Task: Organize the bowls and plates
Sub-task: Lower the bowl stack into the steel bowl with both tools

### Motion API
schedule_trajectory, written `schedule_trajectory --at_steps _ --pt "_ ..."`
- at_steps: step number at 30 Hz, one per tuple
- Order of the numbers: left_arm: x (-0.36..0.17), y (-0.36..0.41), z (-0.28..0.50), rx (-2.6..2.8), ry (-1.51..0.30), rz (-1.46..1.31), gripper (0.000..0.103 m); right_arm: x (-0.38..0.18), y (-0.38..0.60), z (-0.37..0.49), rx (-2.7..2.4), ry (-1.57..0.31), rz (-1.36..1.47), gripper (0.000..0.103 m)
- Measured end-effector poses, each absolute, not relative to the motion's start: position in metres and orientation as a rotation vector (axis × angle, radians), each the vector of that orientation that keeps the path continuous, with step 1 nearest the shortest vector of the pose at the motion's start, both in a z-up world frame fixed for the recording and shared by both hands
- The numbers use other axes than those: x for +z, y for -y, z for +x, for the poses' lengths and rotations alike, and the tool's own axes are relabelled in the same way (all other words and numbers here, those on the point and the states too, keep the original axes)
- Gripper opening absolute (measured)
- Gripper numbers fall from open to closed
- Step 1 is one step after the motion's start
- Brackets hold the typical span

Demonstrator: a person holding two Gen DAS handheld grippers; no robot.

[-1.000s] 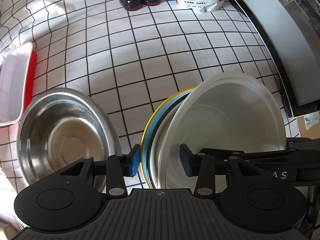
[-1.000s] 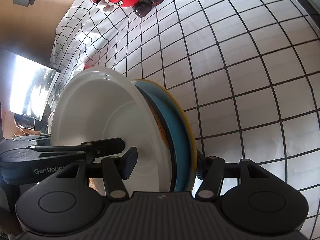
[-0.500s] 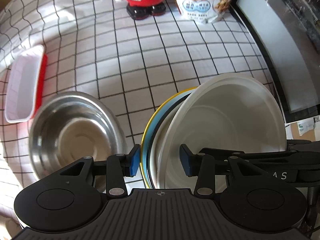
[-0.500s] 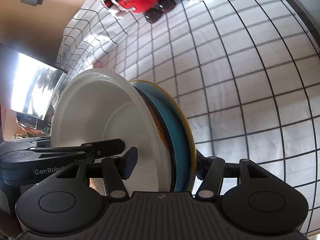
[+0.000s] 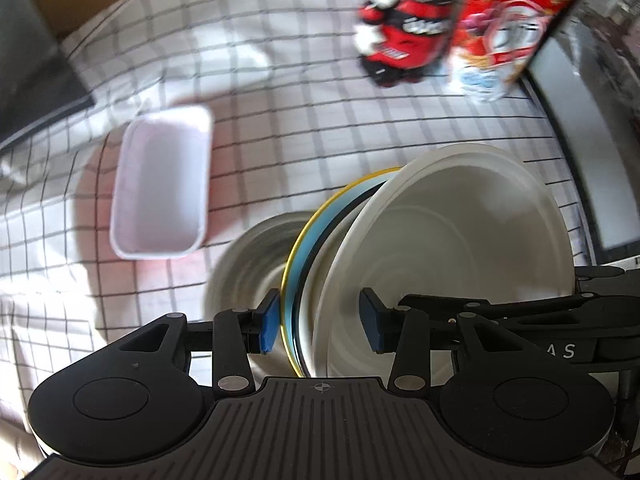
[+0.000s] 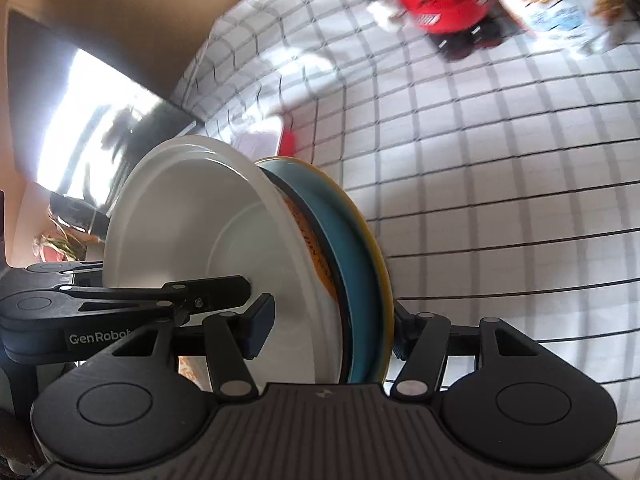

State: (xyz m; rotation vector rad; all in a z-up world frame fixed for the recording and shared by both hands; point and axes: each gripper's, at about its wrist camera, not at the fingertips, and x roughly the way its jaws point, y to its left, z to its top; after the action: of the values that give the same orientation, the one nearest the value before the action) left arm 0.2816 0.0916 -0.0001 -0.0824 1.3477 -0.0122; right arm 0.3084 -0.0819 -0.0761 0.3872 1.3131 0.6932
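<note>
A: Entry. The stack of plates and bowls (image 5: 400, 264) stands on edge, held between both grippers. In the left wrist view it fills the lower centre and right of the frame: the white bowl (image 5: 460, 240) faces right, and the yellow-rimmed blue plate (image 5: 316, 240) is outermost on the left.

B: Finger state?

A: The left gripper (image 5: 318, 322) is clamped across the stack's lower edge, one blue pad against the yellow rim, the other against the white bowl's inner wall. The right gripper (image 6: 328, 330) is clamped the same way from the other side; in its view the white bowl (image 6: 208, 232) sits left of centre and the blue plate (image 6: 352, 240) right. Each gripper's arm shows in the other's frame, so both grips look close together on the same part of the rim.

B: The relation that matters?

A: The steel bowl (image 5: 248, 260) lies on the checked cloth (image 5: 280, 80), just left of and behind the stack at lower centre. The stack's faces are upright and its axis runs left-right across the fingers. My judgement: it must tip flat before it can nest or be set down. The white tray (image 5: 162, 184) lies further left.
</note>
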Motion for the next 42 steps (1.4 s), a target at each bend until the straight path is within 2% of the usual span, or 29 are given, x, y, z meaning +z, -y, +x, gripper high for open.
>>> schedule_trajectory --at_steps 7,17,18,21,22,31,36,38,42 --pt "-0.043 -0.135 0.276 -0.019 -1.403 -0.128 0.045 -0.115 0.038 0.307 0.671 -1.424 0.376 0.059" --pt "-0.064 -0.156 0.262 -0.094 -1.414 -0.085 0.043 -0.128 0.022 0.303 0.634 -1.451 0.354 0.058" --pt "-0.064 -0.159 0.260 -0.102 -1.408 -0.083 0.041 -0.126 0.020 0.304 0.620 -1.442 0.347 0.056" --pt "-0.060 -0.168 0.255 -0.146 -1.371 -0.091 0.026 -0.124 0.018 0.305 0.567 -1.411 0.319 0.056" --pt "-0.058 -0.170 0.253 -0.159 -1.357 -0.090 0.024 -0.124 0.018 0.306 0.556 -1.401 0.318 0.055" --pt "-0.043 -0.167 0.242 -0.162 -1.218 -0.036 0.024 -0.116 0.015 0.311 0.493 -1.376 0.239 0.055" --pt "-0.033 -0.174 0.237 -0.168 -1.145 -0.084 0.024 -0.095 0.011 0.317 0.506 -1.295 0.132 0.060" --pt "-0.033 -0.176 0.238 -0.139 -1.123 -0.084 0.029 -0.089 0.013 0.317 0.507 -1.265 0.097 0.061" --pt "-0.039 -0.177 0.241 -0.115 -1.146 -0.119 0.028 -0.075 0.021 0.310 0.510 -1.170 0.028 0.061"
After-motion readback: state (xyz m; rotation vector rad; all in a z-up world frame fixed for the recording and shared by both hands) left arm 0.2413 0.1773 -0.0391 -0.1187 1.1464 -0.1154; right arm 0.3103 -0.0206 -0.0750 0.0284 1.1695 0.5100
